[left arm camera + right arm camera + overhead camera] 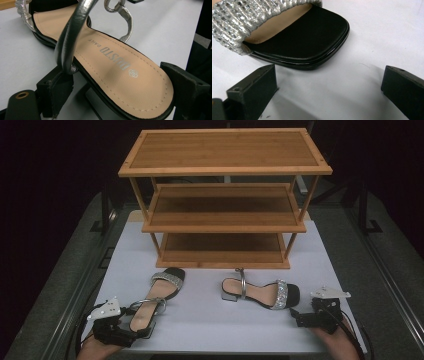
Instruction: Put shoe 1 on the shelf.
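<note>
Our left gripper [131,330] has its jaws apart around the heel of the left sandal [155,300] — its length runs away toward the shelf [225,170]. Our right gripper [299,318], also spread, sits just beside the other sandal's [262,292] toe.

My white table [210,320] carries a three-tier wooden shoe rack [225,200] at its far side, with the left sandal [155,300] and right sandal [260,292] lying apart in front.
</note>
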A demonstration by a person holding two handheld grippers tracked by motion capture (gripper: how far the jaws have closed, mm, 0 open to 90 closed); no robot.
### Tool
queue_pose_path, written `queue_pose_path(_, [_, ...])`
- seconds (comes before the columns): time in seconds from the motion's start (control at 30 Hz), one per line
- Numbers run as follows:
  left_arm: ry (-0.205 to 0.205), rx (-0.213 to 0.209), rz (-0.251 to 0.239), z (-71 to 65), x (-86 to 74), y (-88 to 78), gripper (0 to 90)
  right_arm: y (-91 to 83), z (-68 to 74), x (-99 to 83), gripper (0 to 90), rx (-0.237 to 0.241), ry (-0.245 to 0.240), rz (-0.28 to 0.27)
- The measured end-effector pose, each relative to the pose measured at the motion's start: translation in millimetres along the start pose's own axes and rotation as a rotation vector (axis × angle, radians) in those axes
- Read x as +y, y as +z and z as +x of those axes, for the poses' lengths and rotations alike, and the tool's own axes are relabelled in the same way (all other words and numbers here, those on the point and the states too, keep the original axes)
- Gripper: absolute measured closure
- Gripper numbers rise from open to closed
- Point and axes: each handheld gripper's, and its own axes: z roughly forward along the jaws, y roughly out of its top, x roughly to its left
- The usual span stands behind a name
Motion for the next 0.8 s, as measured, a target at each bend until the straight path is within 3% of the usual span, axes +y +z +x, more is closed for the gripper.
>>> queue_pose_path(0.33, [-0.018, -0.032, 0.018, 1.1, 0.8, 3.6, 16.6, 0.0, 0.0, 0.0, 0.0, 0.000, 0.000, 0.000])
queue_pose_path(0.57, [-0.013, -0.020, 0.025, -0.8, 2.3, 2.6, 18.1, 0.0, 0.0, 0.0, 0.0, 0.000, 0.000, 0.000])
queue_pose_path(0.8, [-0.042, -0.025, -0.072, 0.6, 4.4, -7.0, 24.4, 0.0, -0.1, 0.1, 0.0, 0.001, 0.000, 0.001])
